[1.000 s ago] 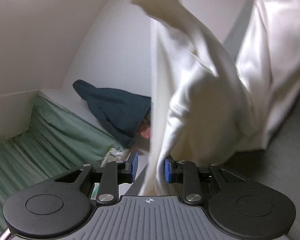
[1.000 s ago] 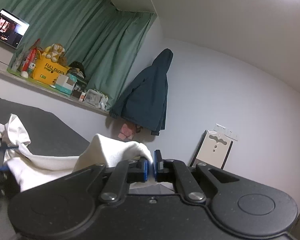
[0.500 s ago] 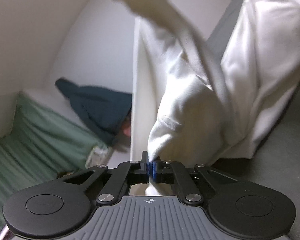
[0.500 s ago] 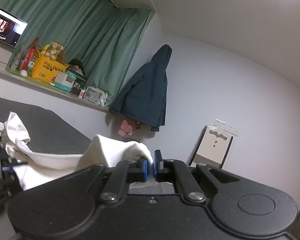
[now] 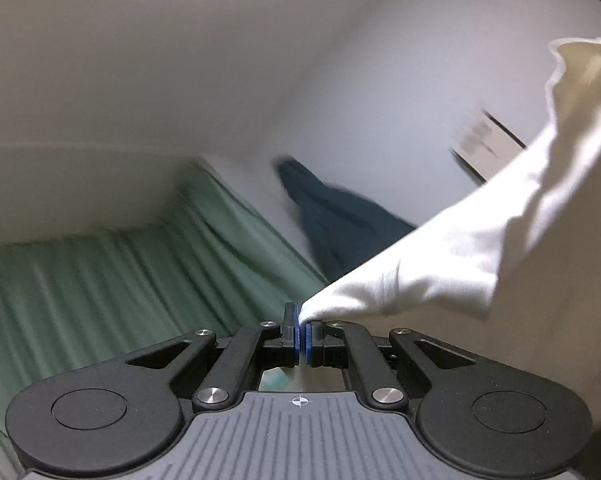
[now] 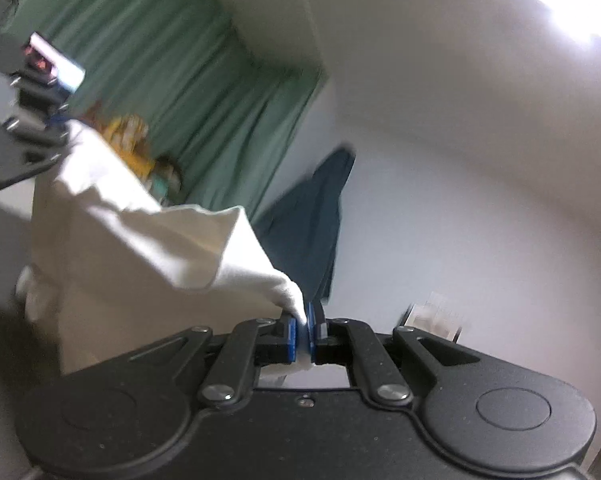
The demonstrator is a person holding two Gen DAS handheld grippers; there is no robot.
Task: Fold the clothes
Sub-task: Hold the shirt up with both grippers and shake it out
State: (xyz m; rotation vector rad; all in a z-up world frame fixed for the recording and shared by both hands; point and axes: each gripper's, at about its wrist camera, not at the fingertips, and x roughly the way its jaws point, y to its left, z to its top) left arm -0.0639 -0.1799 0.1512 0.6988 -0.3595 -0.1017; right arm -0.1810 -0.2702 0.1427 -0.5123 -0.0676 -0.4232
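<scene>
Both grippers (image 5: 302, 330) (image 6: 302, 330) clamped on white garment (image 5: 480, 240)

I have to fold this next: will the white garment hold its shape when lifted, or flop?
Probably floppy: the white garment sags and creases between the left tool and right tool. It seems light, hanging from small pinches.

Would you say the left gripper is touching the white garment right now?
Touching. In the left wrist view the left gripper has its blue pads shut on a pinched corner of the white garment, which stretches away from them.
</scene>
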